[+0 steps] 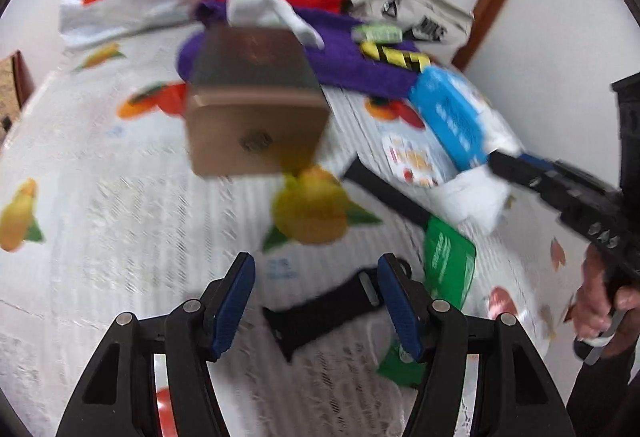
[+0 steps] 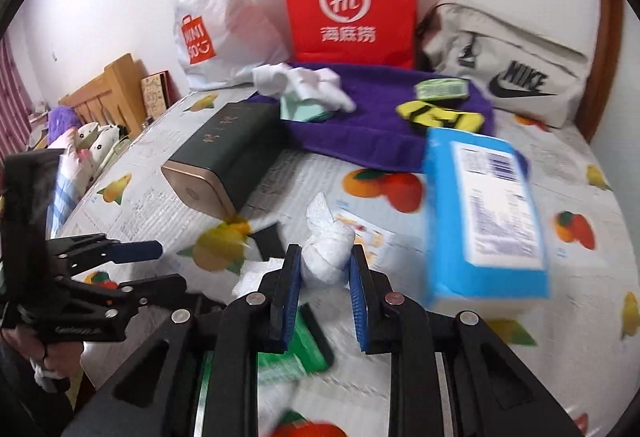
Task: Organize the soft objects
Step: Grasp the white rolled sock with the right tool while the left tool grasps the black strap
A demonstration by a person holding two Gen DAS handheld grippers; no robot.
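The white cloth wad [image 2: 326, 255] is sitting pinched between the right gripper [image 2: 325, 291] pads, above the fruit-print sheet [image 2: 580, 173]. Only the right view is showing this grip; the left view is showing the left gripper [image 1: 316, 303] spread wide, holding nothing, over a black strap [image 1: 320, 311]. Bare sheet is lying open leftward of the dark box [image 1: 256, 105].

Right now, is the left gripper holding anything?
No. The left gripper stands open, with only the black strap lying on the bed beneath it.
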